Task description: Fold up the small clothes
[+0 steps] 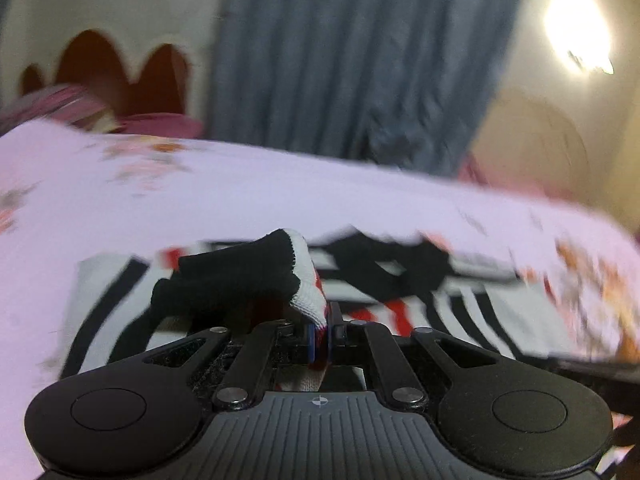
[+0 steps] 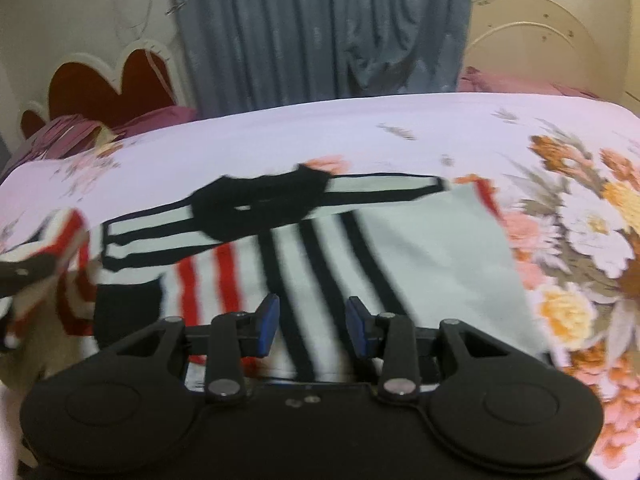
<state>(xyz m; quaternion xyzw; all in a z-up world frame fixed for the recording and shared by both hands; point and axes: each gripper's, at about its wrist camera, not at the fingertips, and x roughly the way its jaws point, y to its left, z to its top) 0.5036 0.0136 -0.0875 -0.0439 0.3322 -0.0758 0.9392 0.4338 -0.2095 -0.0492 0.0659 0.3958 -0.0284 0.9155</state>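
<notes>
A small white sweater with black and red stripes [image 2: 328, 248] lies flat on the floral bedsheet [image 2: 360, 128]. In the left wrist view my left gripper [image 1: 322, 340] is shut on the sweater's sleeve [image 1: 248, 276], pinching its white and black cuff and lifting it above the body of the sweater [image 1: 480, 304]. In the right wrist view my right gripper [image 2: 312, 326] is open and empty, hovering over the sweater's lower middle. The left gripper with the lifted sleeve shows at the left edge of the right wrist view [image 2: 28, 276].
The bed has a pink floral sheet [image 1: 240, 192] with large flowers at the right [image 2: 580, 240]. Behind it are a blue curtain [image 2: 320, 32], a red and white headboard [image 2: 108, 80] and purple pillows [image 2: 72, 132].
</notes>
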